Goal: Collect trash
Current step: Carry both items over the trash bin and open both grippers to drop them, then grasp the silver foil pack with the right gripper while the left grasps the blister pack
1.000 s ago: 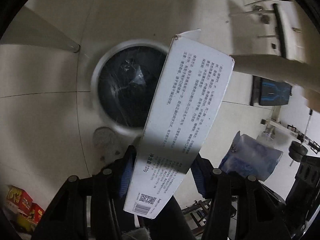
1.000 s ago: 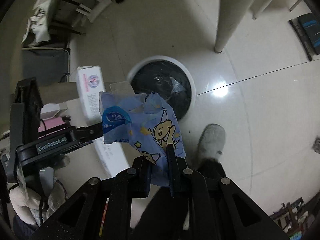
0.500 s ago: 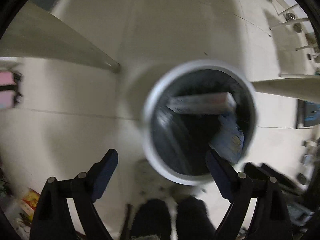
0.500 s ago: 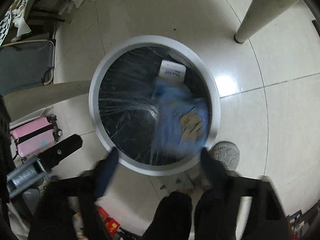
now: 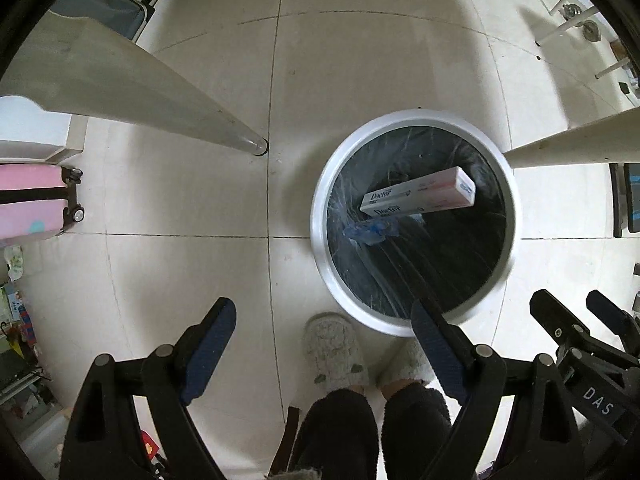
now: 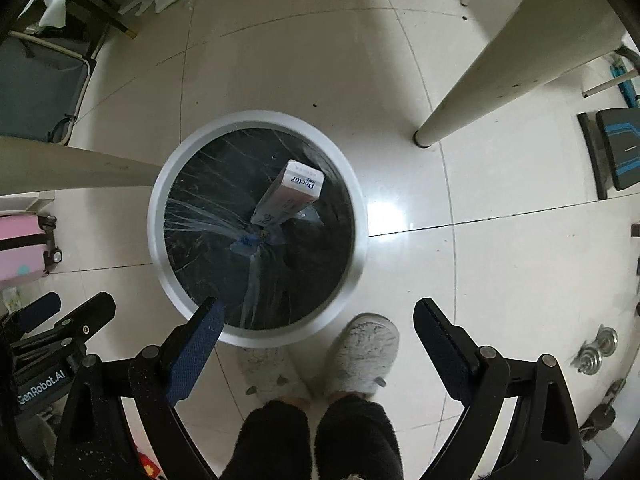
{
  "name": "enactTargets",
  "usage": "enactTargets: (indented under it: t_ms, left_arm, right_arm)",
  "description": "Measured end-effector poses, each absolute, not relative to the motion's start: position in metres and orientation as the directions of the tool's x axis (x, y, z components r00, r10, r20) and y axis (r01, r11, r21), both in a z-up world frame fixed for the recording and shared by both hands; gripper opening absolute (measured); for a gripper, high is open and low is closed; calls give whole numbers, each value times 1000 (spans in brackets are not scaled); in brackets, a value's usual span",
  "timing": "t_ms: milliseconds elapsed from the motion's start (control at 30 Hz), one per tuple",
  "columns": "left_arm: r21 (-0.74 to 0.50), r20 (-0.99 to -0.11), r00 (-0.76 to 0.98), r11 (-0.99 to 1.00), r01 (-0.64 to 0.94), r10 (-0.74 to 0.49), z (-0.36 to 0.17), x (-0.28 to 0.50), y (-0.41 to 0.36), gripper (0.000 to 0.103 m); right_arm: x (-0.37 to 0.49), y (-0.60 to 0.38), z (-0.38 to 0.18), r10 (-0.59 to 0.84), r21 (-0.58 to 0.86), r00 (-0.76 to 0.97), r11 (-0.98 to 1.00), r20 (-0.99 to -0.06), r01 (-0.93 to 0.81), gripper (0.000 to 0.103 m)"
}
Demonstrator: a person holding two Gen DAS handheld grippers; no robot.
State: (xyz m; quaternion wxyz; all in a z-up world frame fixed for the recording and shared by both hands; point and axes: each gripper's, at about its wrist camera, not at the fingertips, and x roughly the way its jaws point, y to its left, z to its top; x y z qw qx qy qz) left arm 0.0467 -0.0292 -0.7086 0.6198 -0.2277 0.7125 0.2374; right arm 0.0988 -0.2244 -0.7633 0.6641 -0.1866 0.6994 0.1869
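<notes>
Grippers: left gripper (image 5: pixel 320 344) and right gripper (image 6: pixel 316 344) both spread wide, nothing between the pads, both aimed straight down at the floor.
Left pads: one over bare tile, the other overlapping the near rim of the bin (image 5: pixel 316 224) in view.
Right pads: mirror case; left-side pad (image 6: pixel 198 344) overlaps the near rim, the other over bare tile.
Side by side: each gripper visible at the edge of the other's view, near but apart.
Box: white carton (image 5: pixel 420 196) inside the bin, marked "Doctor", propped at a slant, one end up near the far wall, the other down toward the middle.
Box axis: roughly across the left view; nearly end-on in the right view (image 6: pixel 292 196), so lying more along the right gripper's line of sight.
Wrapper: blue scrap (image 5: pixel 370 232) lower in the bin, under the box's low end, touching or nearly so; hard to tell.
Liner: black bag (image 6: pixel 208 208) with glossy creases, covering the inside walls.
Direction: bin ahead of and below both grippers, off to the right for the left one, off to the left for the right one. Neither clearly nearer.
Task state: by the look of it, both pieces binned; next move likely a lift away to seek more trash, none of it plainly in view.
Edges: table leg (image 5: pixel 192 108) left of the bin, second leg (image 6: pixel 500 76) right of it; slippers (image 6: pixel 360 356) touching or just short of the near rim.
Room: open tile beyond the bin and between the legs; pink suitcase (image 5: pixel 32 200) well off to the left.
</notes>
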Motion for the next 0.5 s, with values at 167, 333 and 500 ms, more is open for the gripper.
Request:
enactTargets:
  t_ms: [167, 333, 500]
  left_arm:
    - [51, -992, -125, 789, -613, -33, -681, 37, -37, 89]
    - [48, -991, -127, 779, -625, -41, -642, 22, -41, 89]
    - [35, -990, -128, 764, -645, -63, -595, 3, -44, 89]
  right_arm:
    - [90, -227, -731, -17, -4, -19, 857, -1000, -516, 97]
    - [77, -234, -684, -10, -5, -7, 862, -1000, -507, 97]
    - [60, -240, -628, 1, 7, -11, 868, -1000, -497, 97]
